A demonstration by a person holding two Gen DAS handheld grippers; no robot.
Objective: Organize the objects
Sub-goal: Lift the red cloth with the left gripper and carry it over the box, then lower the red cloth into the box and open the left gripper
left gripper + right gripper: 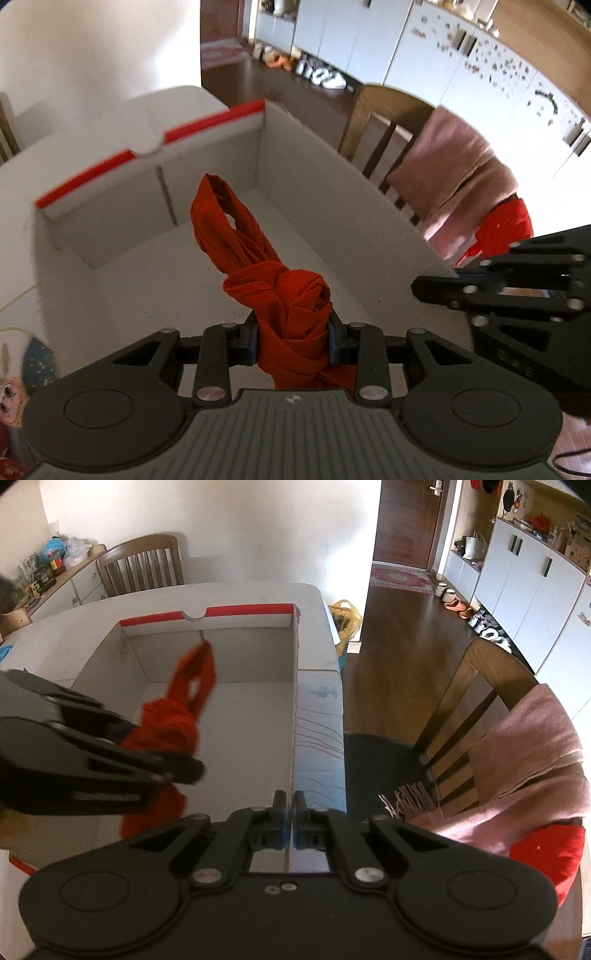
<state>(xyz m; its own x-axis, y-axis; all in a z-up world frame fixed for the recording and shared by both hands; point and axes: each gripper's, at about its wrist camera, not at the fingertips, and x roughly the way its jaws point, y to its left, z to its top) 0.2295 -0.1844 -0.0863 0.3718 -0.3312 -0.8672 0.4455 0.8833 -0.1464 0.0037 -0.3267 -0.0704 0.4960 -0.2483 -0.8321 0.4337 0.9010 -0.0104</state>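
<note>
One knotted orange-red cloth [291,314], looped end up, creased.

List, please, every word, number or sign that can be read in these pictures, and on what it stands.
None can be read.
right claw: raised lettering on its side, too blurred to read.
white cupboards: small stickers, too small to read.
white box: red edge, no text visible.
</note>
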